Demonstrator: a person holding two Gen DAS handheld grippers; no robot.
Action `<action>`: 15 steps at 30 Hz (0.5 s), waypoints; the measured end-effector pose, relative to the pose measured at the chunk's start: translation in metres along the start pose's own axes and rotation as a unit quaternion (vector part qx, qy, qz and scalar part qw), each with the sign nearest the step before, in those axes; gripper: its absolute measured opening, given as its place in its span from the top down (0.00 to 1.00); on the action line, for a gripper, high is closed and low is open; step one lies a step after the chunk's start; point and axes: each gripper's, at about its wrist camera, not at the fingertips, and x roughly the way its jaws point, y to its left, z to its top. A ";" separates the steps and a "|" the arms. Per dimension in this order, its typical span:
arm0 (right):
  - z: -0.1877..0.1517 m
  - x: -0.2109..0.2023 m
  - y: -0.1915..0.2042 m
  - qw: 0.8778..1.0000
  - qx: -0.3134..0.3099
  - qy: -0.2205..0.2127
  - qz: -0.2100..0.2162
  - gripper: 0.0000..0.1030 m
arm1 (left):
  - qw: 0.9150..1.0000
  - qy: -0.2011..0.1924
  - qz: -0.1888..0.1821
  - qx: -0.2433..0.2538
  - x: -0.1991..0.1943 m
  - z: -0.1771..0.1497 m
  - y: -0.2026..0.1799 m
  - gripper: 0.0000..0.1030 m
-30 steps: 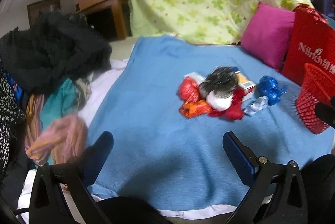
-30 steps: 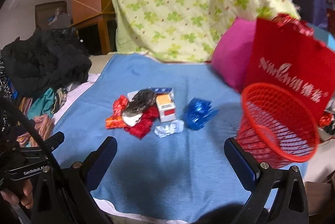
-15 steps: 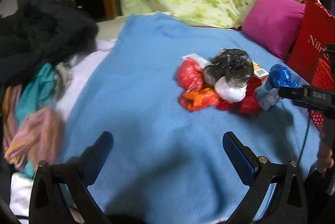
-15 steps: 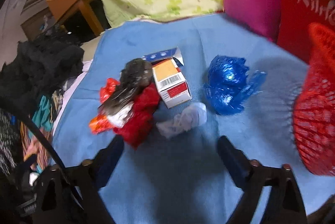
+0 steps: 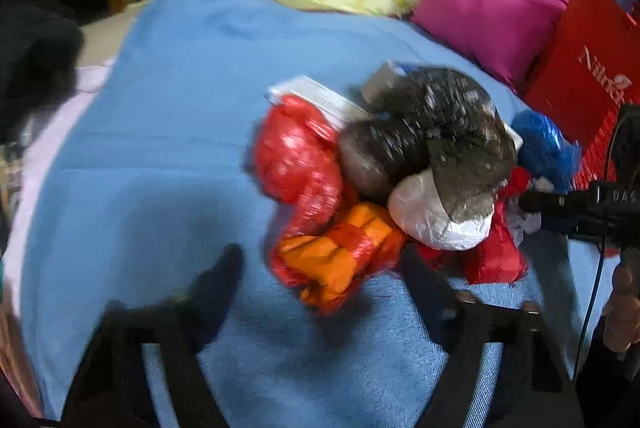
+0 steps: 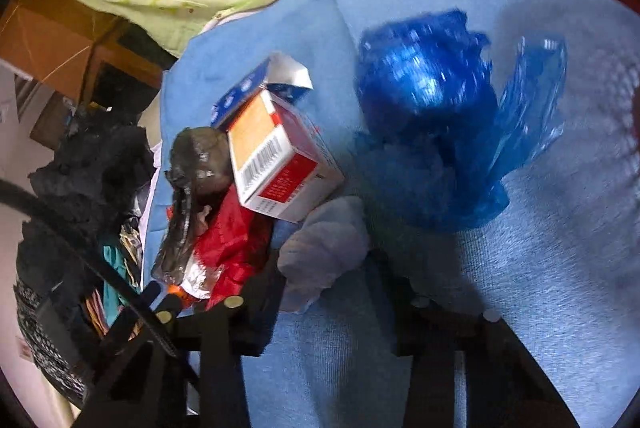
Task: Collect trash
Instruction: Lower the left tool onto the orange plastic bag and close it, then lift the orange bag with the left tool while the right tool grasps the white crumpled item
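We hold one claw in each hand over a pile of trash on the blue blanket (image 5: 160, 156) of a bed. Our left claw (image 5: 320, 268) is closing, and the orange wrapper (image 5: 340, 256) sits between its fingers. The view is blurry, so we cannot tell if the fingers press it yet. Our right claw (image 6: 328, 268) is closing too, with the white crumpled tissue (image 6: 324, 248) between its fingers, but we cannot tell if it is pinched.

Things could go wrong here. The orange wrapper touches the red bag (image 5: 296, 156) and lies just under the white bag (image 5: 432, 212) and the dark crinkly bag (image 5: 436, 132). If we lift it, the other pieces may slide off or come along and drop.

The tissue is soft and small. It could slip out, or we could grab the blanket with it. The little box (image 6: 280, 164) lies just beside it and could get bumped.

The blue bag (image 6: 432, 116) rests apart from the rest. The red basket (image 5: 596, 148) shows only at the edge, so a carried piece could fall on the way.
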 end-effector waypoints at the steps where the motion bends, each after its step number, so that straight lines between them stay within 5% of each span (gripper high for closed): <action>1: 0.000 0.000 0.001 1.000 -0.003 -0.001 0.001 0.62 | 1.000 0.011 -0.012 0.006 0.005 -0.001 -0.003 0.45; 8: -0.003 -0.002 0.015 0.999 -0.034 -0.022 -0.011 0.66 | 0.999 0.006 -0.040 -0.020 0.002 -0.012 0.005 0.56; 15: -0.009 -0.014 0.035 0.994 -0.090 -0.057 -0.031 0.66 | 0.999 -0.020 -0.005 -0.041 -0.028 -0.030 0.000 0.58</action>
